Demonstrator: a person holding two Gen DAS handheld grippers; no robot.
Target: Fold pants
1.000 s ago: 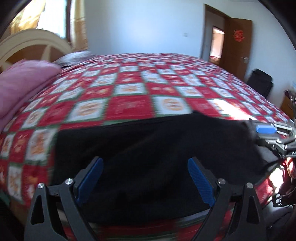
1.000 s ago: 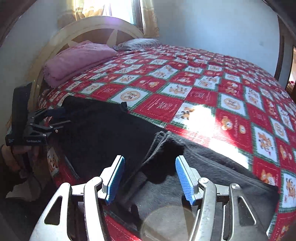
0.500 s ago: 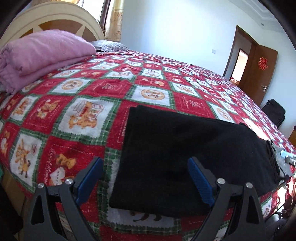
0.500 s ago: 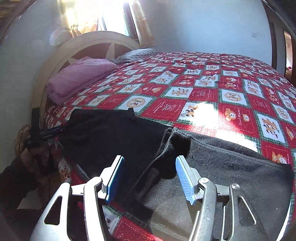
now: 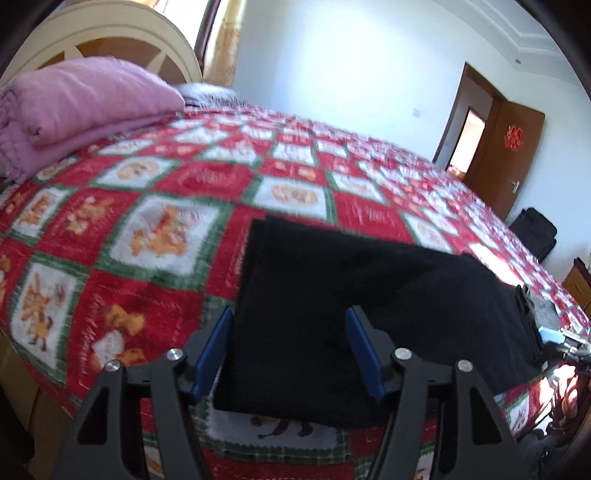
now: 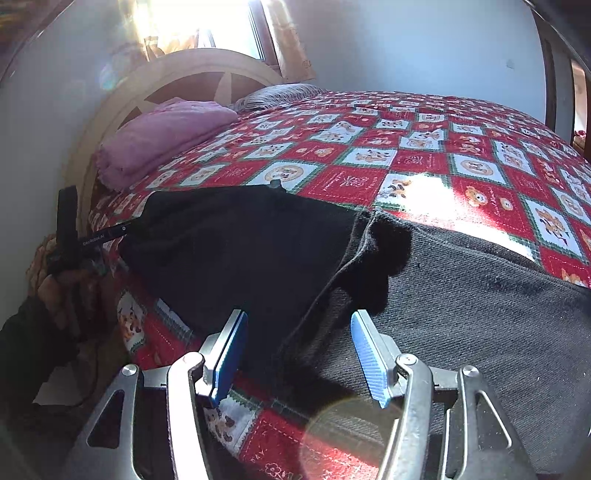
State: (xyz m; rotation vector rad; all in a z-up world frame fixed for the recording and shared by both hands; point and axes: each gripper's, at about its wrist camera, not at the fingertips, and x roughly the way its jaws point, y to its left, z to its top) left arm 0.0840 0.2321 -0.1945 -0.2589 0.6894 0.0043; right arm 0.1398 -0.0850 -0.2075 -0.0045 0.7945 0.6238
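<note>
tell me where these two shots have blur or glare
Left wrist view: the red patterned bedspread is smeared by motion blur and the room bows with fisheye curve. Right wrist view: sharper, but the window is blown out, a sunlit patch whitens the bedspread, and a round lens flare sits over the black pants.

Your open room is the red checkered bedspread [image 5: 177, 192] beyond and left of the black pants [image 5: 332, 295]: flat, bare. Folded pink blanket [image 5: 74, 99] and cream headboard [image 6: 192, 70] block the far left end. The bed's near edge drops off just below both grippers.
</note>
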